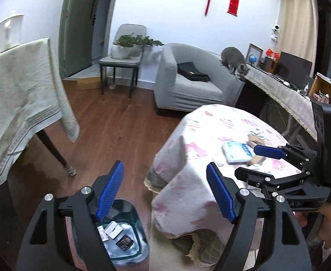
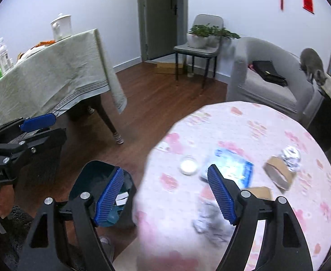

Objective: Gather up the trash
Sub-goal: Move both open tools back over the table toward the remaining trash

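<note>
Both the left gripper (image 1: 165,189) and right gripper (image 2: 165,190) stand wide open, holding nothing. The dark-green plastic bin (image 1: 129,234), lower left in both views, already holds scraps; a blue-and-white packet (image 2: 235,169), brown cardboard pieces (image 2: 278,174) and crumpled foil (image 2: 290,155) remain on the pink-flowered round table (image 2: 244,122) (right of centre). In the blur, a hurried grab could snag the tablecloth.

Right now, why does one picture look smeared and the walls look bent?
Right wrist view: motion blur smears the round table's pink floral cloth, the blue packet and the crumpled paper; the far chair stays fairly crisp. Left wrist view: sharper, the bin reads clearly. Both views: fisheye lenses curve the door frame and darken the corners.
</note>
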`<state>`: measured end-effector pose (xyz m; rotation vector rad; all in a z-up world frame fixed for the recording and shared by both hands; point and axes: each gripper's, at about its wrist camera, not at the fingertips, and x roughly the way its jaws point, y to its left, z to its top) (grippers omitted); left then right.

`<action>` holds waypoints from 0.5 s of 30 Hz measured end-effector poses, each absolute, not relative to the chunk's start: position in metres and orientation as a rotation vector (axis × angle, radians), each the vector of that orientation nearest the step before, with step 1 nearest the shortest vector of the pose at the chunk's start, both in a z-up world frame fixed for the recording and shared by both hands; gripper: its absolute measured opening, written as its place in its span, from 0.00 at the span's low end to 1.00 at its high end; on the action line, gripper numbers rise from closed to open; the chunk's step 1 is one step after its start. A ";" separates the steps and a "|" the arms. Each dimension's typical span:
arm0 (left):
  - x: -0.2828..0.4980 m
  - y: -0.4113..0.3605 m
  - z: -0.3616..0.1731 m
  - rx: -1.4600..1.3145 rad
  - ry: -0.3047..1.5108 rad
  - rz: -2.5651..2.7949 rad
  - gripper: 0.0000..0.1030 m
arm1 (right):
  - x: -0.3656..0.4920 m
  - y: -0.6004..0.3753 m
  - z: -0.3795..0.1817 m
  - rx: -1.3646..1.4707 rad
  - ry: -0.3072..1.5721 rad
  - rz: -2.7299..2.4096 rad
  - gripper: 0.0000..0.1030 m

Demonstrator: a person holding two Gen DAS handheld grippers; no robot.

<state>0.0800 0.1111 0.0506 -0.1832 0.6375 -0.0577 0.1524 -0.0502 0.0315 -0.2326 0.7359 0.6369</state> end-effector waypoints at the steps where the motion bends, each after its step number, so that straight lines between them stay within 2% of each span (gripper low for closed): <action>1: 0.082 0.107 0.050 -0.185 0.640 -0.066 0.76 | 0.153 -0.056 0.032 -0.228 0.736 0.629 0.80; 15: 0.100 0.045 0.043 -0.136 0.658 -0.172 0.79 | 0.162 -0.126 0.031 -0.182 0.745 0.539 0.84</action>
